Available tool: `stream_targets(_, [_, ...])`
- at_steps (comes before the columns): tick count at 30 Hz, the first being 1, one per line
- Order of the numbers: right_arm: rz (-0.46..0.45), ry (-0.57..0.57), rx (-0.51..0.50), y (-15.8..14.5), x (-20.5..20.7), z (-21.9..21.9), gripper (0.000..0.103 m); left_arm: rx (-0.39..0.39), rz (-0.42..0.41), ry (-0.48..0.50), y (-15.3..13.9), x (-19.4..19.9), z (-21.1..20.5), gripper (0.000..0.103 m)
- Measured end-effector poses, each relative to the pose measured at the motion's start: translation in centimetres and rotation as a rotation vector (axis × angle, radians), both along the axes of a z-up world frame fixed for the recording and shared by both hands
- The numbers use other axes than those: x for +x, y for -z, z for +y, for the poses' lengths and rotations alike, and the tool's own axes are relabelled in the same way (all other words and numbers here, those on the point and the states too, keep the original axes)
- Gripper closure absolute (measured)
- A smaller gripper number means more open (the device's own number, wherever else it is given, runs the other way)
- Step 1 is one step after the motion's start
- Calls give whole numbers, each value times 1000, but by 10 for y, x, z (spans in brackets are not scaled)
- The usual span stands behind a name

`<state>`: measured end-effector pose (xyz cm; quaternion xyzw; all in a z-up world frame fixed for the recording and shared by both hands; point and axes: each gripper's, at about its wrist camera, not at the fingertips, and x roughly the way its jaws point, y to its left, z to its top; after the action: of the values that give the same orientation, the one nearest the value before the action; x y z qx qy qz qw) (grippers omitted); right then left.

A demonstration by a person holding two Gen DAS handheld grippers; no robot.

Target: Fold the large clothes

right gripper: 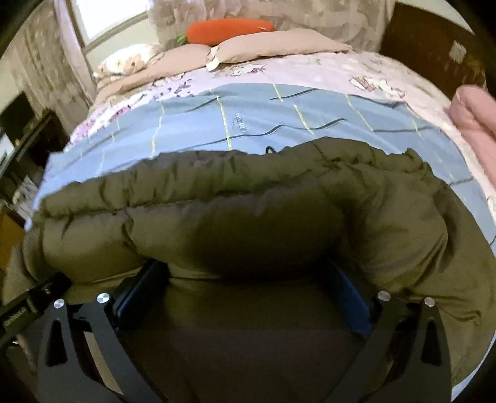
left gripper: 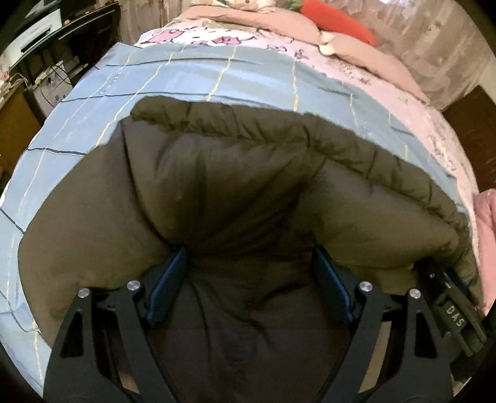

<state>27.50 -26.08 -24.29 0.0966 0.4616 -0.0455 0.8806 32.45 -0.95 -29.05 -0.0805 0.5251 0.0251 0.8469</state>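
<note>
A puffy olive jacket (left gripper: pixel 232 173) (right gripper: pixel 248 192) lies on a blue checked sheet (left gripper: pixel 217 74) (right gripper: pixel 279 114) on the bed, its ruched hem facing the far side. My left gripper (left gripper: pixel 251 251) stands wide over it, with the blue pads' tips buried under a thick fold and the fabric between them not pinched. My right gripper (right gripper: pixel 248 263) is open just as wide beside it, its fingertips likewise tucked under the bulging fold. Each view catches the other gripper at its edge: the right one (left gripper: pixel 455 310) and the left one (right gripper: pixel 31 297).
Beyond the sheet lie a pink patterned bedcover (right gripper: pixel 310 68), beige pillows (right gripper: pixel 279 43) and an orange carrot plush (left gripper: pixel 338 18) (right gripper: pixel 229 29). A pink folded cloth (right gripper: pixel 474 117) sits at the bed's right edge. Dark shelves (left gripper: pixel 62 46) stand to the left.
</note>
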Motion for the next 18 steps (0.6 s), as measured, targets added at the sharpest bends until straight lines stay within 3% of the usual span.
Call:
stream_targets(3, [18, -21, -17, 6, -1, 0, 1, 21, 5, -6, 0, -2, -2, 19])
stream_targets(5, [21, -30, 35, -1, -3, -10, 1, -6, -24, -32, -10, -7, 5, 20])
stream_targets(7, [-31, -2, 95, -15, -10, -26, 2, 1, -77, -71, -25, -10, 15, 20])
stream_targets(10, [-101, 109, 94, -35, -22, -64, 2, 55, -119, -133, -34, -14, 34, 20])
stream_targets(12, [-50, 201, 90, -27, -22, -96, 2, 46, -75, -157, -23, -11, 49, 21])
stream_targets(14, [36, 294, 97, -1, -24, -128, 2, 34, -35, -162, -8, -8, 60, 20])
stream_targets(18, [92, 276, 64, 31, -22, -140, 1, 108, -23, -115, 4, -4, 56, 20])
